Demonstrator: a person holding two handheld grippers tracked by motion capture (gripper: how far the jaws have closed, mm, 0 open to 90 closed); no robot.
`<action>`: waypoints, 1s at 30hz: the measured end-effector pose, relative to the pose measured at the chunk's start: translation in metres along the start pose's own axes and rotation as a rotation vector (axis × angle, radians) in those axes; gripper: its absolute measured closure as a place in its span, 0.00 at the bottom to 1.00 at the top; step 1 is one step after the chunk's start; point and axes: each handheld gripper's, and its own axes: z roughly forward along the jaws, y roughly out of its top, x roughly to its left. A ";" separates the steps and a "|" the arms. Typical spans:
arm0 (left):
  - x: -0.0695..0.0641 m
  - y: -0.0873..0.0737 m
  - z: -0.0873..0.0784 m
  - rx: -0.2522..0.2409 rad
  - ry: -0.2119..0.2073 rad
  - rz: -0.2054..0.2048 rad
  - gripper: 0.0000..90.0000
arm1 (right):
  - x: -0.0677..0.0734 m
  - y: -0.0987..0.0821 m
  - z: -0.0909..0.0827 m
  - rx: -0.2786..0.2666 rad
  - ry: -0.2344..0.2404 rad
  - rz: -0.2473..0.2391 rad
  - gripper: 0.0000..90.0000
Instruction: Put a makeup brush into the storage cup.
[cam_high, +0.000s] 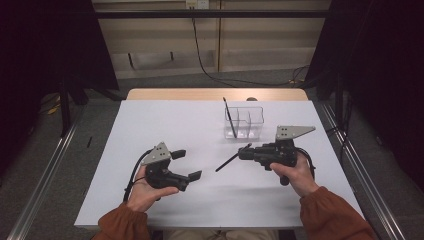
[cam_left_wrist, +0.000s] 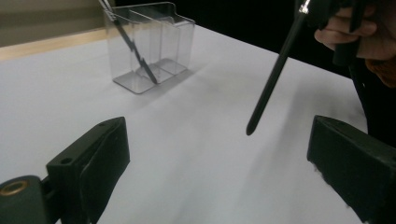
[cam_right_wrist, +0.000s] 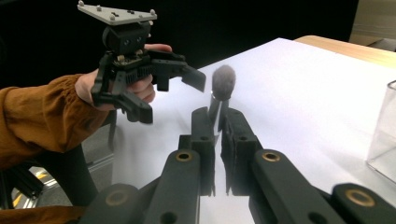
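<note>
1. while the person's left hand (cam_high: 145, 192) rests low at the near left of the white table (cam_high: 165, 120), the left gripper (cam_high: 187, 165) in it points toward the middle of the table, its grey three-cornered plate on top and a black cable looping down beside the wrist.
2. its jaws stand wide apart with nothing between them; in the left gripper view only bare white table lies between the two black jaws.
3. just right of those jaws comes the black makeup brush (cam_high: 231, 159), slanting down to the left, its thin handle end nearest the left gripper and held off the table (a faint shadow lies under it).
4. in the left gripper view the handle tip of the brush (cam_left_wrist: 273, 84) hangs in the air above the table, between the two jaws but farther off and touching neither.
5. behind the brush, toward the far side of the table, stands a clear plastic organizer (cam_high: 250, 114) with several compartments; a second dark brush (cam_high: 229, 117) leans in its left compartment, its top sticking out above the rim.
6. right of centre, the right gripper (cam_high: 246, 152) points left, clamped tight on the upper end of the makeup brush; in the right gripper view the jaws pinch the metal ferrule, and the fluffy bristle head (cam_right_wrist: 224, 80) sticks out past them.
7. the right hand (cam_high: 295, 172) holds that gripper from below, an orange-brown sleeve at the wrist.
</note>
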 end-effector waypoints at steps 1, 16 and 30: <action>0.001 0.000 -0.002 0.006 0.011 0.009 0.04 | 0.000 0.000 -0.001 0.001 -0.008 -0.001 0.93; 0.011 -0.009 -0.040 -0.015 0.109 0.024 0.04 | -0.005 0.007 -0.015 0.021 -0.093 0.007 0.93; 0.020 -0.021 -0.067 -0.071 0.266 -0.004 0.03 | -0.011 0.013 -0.024 0.028 -0.126 0.015 0.93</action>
